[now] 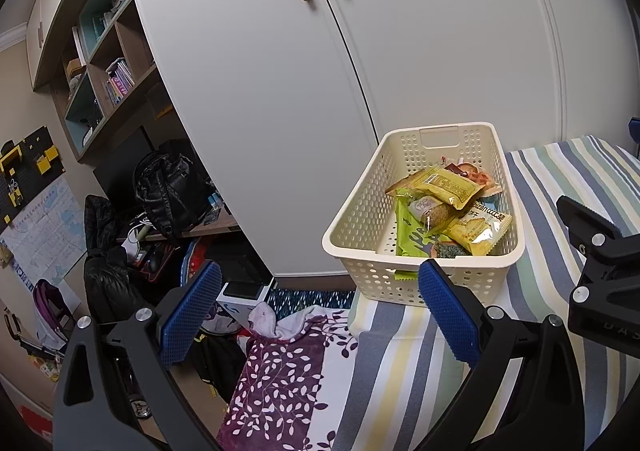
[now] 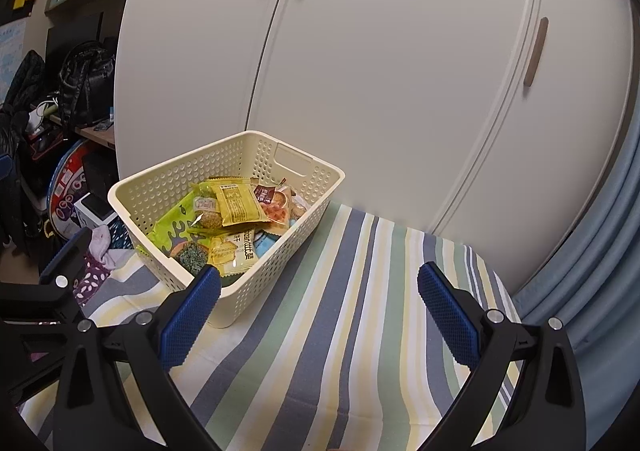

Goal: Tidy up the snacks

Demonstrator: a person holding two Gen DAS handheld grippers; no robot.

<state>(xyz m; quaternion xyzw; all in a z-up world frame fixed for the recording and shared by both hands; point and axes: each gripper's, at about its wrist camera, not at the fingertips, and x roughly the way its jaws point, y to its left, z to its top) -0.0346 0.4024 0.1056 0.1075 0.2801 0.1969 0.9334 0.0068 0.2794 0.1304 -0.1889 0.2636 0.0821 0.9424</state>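
Note:
A cream perforated basket stands on the striped cover, near its corner. Inside lie several snack packets: a yellow packet on top, a long green packet, and a yellow cracker packet. My left gripper is open and empty, its right fingertip just in front of the basket's near wall. My right gripper is open and empty too, over the striped cover to the right of the basket. The right gripper's black frame shows at the left wrist view's right edge.
White wardrobe doors rise right behind the basket. A striped cover spreads in front, a purple leaf-print cloth beside it. A cluttered desk with a black backpack and shelves lies to the left.

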